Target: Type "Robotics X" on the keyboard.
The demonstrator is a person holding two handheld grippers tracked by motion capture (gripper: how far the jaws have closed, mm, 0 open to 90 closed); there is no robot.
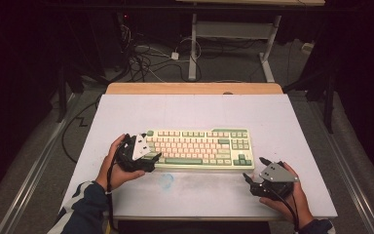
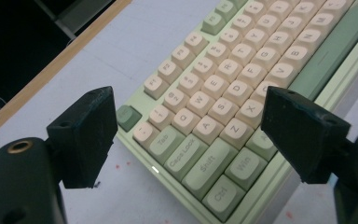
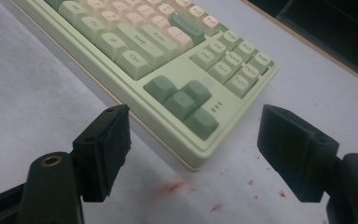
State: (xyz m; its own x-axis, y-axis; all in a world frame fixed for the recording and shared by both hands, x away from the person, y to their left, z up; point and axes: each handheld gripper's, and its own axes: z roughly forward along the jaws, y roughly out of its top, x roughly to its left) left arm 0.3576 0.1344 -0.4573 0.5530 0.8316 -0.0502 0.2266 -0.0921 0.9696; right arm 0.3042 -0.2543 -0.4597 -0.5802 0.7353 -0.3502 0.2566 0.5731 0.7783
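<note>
Looks like a lab or recording workspace, dimly lit. White-topped table [image 1: 126,112] with a wooden edge strip, set on grey carpet. Tangled cables [image 1: 141,58] and a white power adapter [image 1: 175,55] strewn on the floor behind. White metal legs of a second desk [image 1: 193,44] beyond.

From where I steer, the keyboard [image 1: 199,148] is the one obstacle on the white table [image 1: 190,114]. Behind the keyboard, the tabletop lies bare to the wooden edge [image 1: 195,88]. In front of the keyboard, a bare strip gives passage.
</note>
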